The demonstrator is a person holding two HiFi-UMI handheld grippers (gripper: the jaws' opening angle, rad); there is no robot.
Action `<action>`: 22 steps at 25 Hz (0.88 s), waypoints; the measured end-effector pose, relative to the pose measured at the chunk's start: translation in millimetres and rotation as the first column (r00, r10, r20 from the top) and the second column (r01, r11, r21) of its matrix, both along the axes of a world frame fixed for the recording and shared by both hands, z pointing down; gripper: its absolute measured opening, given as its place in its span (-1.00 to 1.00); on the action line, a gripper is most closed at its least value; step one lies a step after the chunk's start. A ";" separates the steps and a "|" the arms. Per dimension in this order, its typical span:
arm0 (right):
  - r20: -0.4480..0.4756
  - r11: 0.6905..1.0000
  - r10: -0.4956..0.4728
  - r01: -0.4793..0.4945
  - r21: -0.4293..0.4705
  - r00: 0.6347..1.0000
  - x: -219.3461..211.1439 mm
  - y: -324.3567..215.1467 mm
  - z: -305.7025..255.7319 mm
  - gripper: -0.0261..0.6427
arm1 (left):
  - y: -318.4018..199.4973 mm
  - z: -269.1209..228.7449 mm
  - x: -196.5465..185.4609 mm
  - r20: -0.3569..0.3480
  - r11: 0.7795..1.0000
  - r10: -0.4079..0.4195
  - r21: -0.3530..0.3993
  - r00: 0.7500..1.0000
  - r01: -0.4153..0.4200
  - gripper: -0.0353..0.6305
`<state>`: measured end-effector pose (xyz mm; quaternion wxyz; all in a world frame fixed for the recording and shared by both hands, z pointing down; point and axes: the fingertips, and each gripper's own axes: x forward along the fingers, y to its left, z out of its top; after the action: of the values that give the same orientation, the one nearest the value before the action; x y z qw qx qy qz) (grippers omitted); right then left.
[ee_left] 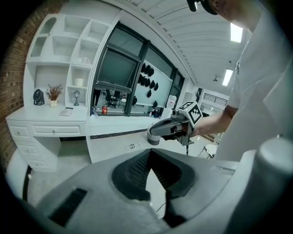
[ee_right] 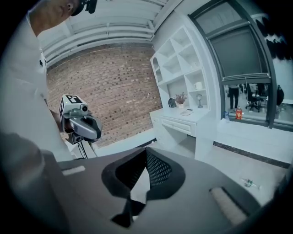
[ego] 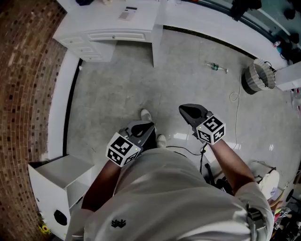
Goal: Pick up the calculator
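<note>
The calculator (ego: 128, 13) lies flat on the white desk (ego: 108, 26) far ahead at the top of the head view. It also shows small on the desk top in the left gripper view (ee_left: 66, 112) and the right gripper view (ee_right: 186, 113). My left gripper (ego: 146, 127) and right gripper (ego: 188, 111) hang in front of my body over the floor, well short of the desk. Both are shut with nothing between the jaws. Each gripper view shows its own closed jaws (ee_left: 150, 153) (ee_right: 146, 153) and the other gripper off to the side.
The desk has drawers and a shelf unit (ee_left: 64, 50) above it. A small bottle (ego: 215, 67) lies on the grey floor, with a round bin (ego: 256, 77) and a cable (ego: 233, 96) to the right. A white cabinet (ego: 61, 183) stands at lower left by the brick wall (ego: 23, 75).
</note>
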<state>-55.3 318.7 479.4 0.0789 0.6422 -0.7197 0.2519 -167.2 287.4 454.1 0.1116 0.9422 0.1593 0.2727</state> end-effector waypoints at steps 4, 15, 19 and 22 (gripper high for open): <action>0.052 0.999 0.026 -0.029 0.046 0.998 36.5 -33.5 -1.5 -0.88 | -25.6 11.3 23.8 0.000 1.000 0.016 -0.020 1.000 -0.016 -0.88; 0.065 0.993 0.115 -0.117 0.027 0.991 166.5 -158.6 3.0 -0.50 | -146.2 8.3 124.5 -0.050 1.000 0.013 -0.006 0.999 -0.013 -0.88; 0.053 0.993 0.108 -0.110 0.036 0.993 195.6 -206.7 2.1 -0.50 | -184.8 3.8 143.3 -0.051 1.000 -0.013 0.007 0.999 0.014 -0.88; 0.053 0.996 0.082 -0.084 0.036 0.995 214.7 -236.5 2.2 -0.49 | -207.3 0.7 153.0 -0.058 0.998 -0.057 0.005 0.997 0.057 -0.88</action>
<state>159.4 82.2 481.6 0.0376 0.6663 -0.6988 0.2577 -14.2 80.1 454.8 0.1113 0.9543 0.1345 0.2424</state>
